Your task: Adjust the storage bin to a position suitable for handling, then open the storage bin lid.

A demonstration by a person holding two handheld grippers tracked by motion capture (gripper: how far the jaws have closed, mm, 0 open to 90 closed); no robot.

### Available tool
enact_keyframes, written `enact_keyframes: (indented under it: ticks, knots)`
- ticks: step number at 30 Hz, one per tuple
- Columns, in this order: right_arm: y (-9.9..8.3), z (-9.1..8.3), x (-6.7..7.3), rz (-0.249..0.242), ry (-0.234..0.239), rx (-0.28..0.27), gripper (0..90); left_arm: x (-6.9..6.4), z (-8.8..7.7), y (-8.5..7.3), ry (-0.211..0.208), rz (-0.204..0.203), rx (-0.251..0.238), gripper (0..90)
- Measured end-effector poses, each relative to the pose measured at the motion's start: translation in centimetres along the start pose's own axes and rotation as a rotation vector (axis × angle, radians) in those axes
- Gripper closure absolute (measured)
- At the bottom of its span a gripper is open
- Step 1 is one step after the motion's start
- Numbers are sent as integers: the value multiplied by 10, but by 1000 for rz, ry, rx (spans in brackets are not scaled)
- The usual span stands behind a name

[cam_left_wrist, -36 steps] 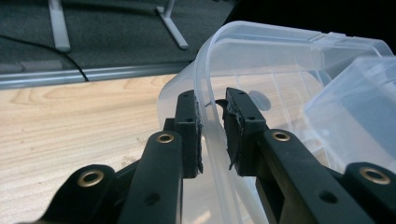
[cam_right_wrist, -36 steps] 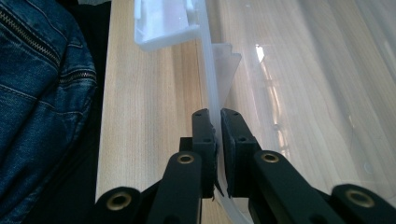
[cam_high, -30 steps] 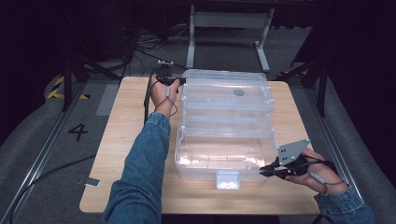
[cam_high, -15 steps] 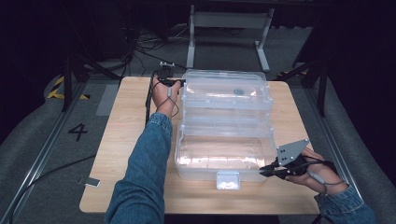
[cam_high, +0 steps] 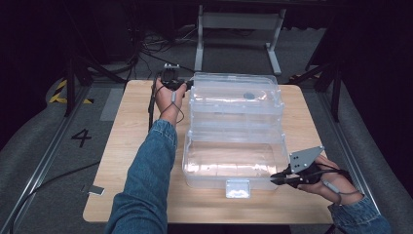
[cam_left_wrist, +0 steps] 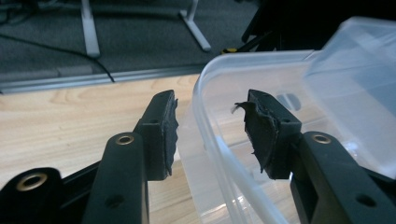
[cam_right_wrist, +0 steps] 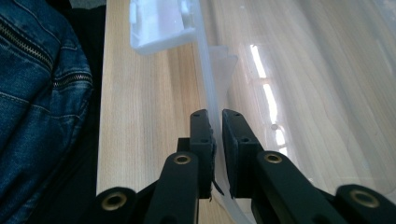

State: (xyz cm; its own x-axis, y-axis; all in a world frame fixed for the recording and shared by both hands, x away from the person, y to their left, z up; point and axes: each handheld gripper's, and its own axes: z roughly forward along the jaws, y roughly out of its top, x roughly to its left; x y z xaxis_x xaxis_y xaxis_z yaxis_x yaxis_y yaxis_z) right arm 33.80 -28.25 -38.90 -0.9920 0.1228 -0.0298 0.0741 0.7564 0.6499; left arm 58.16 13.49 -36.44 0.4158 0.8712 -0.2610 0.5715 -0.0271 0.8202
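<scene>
Your left gripper (cam_left_wrist: 210, 135) has just opened, jaws now straddling the box (cam_high: 234, 146) rim untouched; your right gripper (cam_right_wrist: 216, 140) pinches the front wall. Floor reads "4" (cam_high: 81, 137).

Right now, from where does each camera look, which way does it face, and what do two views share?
High view: above the table, looking forward and down; both forearms, left gripper, right gripper.
Left gripper view: on that gripper, jaws open astride the clear box far rim.
Right gripper view: on that gripper, pads pinching the near rim; denim sleeve.
Shared: the box and wooden table.
</scene>
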Motion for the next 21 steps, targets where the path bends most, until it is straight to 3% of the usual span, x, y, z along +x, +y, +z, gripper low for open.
enact_keyframes:
  ticks: [8, 10, 18, 21]
  knots:
    - [3, -9, 2, 11, -31, -86, 770, -10, -53, 3, -39, 62, -70, 498]
    - [3, -10, 2, 14, -35, -91, 759, -11, -60, 2, -46, 68, -76, 490]
    - [3, -24, 0, 58, -82, -162, 693, -25, -116, -13, -74, 159, -105, 446]
    - [1, -31, -2, 84, -102, -192, 686, -27, -133, -20, -93, 174, -112, 435]
